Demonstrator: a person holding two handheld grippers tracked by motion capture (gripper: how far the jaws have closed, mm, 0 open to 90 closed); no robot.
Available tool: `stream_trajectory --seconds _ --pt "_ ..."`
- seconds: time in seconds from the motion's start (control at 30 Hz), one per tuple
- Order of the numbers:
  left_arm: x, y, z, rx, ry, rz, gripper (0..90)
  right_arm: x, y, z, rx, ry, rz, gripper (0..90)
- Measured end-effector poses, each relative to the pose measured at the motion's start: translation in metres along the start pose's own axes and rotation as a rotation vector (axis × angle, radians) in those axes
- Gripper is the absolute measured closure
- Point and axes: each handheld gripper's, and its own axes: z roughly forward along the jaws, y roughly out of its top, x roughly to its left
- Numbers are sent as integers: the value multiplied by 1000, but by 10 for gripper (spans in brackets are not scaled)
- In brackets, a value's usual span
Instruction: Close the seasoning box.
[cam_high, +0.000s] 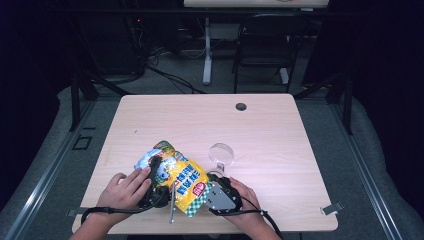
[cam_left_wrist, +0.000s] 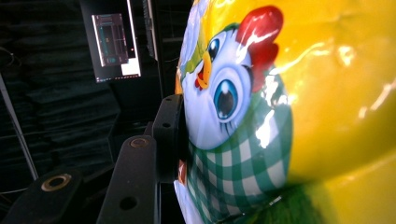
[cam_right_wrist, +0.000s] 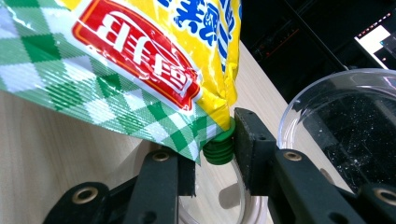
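A puffy yellow snack bag (cam_high: 186, 182) with a green checked edge and a cartoon chicken hangs just above the front of the wooden table (cam_high: 270, 130), held between both grippers. My left gripper (cam_high: 159, 174) is shut on the bag's left side. In the left gripper view one black pad (cam_left_wrist: 173, 135) presses into the chicken print (cam_left_wrist: 233, 102), and the bag hides the other jaw. My right gripper (cam_high: 210, 181) pinches the bag's lower corner (cam_right_wrist: 205, 128) between a black jaw and a green ridged pad (cam_right_wrist: 219, 147).
A clear round bowl (cam_high: 221, 153) stands on the table just beyond the right gripper, close to its jaws (cam_right_wrist: 345, 116). A thin metal rod (cam_high: 171, 207) lies near the front edge. A black chair (cam_high: 265, 45) stands beyond the table.
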Motion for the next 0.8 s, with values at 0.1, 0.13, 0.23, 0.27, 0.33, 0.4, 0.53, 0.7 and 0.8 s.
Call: stream_trajectory --seconds 0.1,0.13,0.23,0.27,0.33,0.4,0.53,0.7,0.8 --pt "0 1 -1 2 6 0 614 -1 -1 0 -6 4 12 704" --pt "0 1 -1 1 5 1 617 -1 -1 0 -8 5 15 704" --pt "1 2 -1 0 6 7 621 -1 -2 0 -3 5 11 704" --pt "1 2 -1 -1 10 12 621 -1 -2 0 -2 4 10 704" --pt "1 2 -1 -3 14 18 621 0 -2 1 -3 3 9 704" --pt "1 3 -1 -2 21 25 621 0 -2 1 0 2 4 704" --pt "1 2 -1 -8 24 31 621 0 -2 1 1 2 -3 704" --pt "4 4 -3 9 11 51 621 0 -3 0 -3 -1 -5 704" --pt "3 4 -3 3 31 41 621 0 -3 1 -3 0 -5 704"
